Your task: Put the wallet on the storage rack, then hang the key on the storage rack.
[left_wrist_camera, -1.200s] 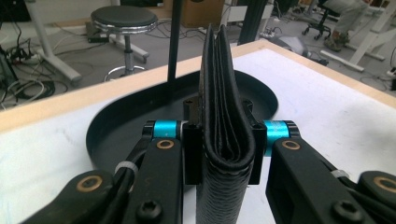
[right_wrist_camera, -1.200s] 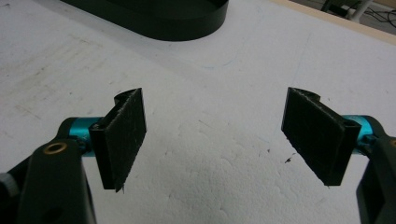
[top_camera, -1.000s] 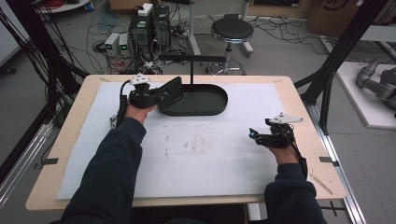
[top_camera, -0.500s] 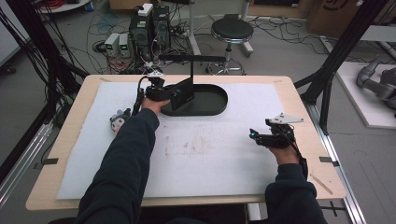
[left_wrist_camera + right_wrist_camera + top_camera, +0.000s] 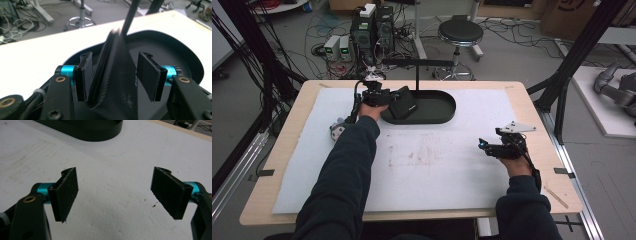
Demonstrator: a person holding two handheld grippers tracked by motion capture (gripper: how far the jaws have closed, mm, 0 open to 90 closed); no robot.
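Note:
A black folded pouch (image 5: 403,105) stands on edge in the left end of a black oval tray (image 5: 439,111). My left gripper (image 5: 391,101) reaches over the tray's left rim. In the left gripper view the pouch (image 5: 115,82) stands between the jaws of my left gripper (image 5: 113,75). It leans against the left pad (image 5: 83,75), and a gap shows between it and the right pad (image 5: 147,75). My right gripper (image 5: 482,144) rests low over the white mat at the right, open. In its own view my right gripper (image 5: 117,192) has nothing between its pads.
A thin black post (image 5: 417,80) with a horizontal bar rises from the tray's back. A small grey object (image 5: 337,131) lies on the white mat (image 5: 427,165) beside the left forearm. A stool (image 5: 457,35) and electronics stand on the floor beyond the table.
My left gripper has carried the black pouch rightward from beside the tray to inside its left end. The small grey object at the left has come into sight. My right gripper has not moved.

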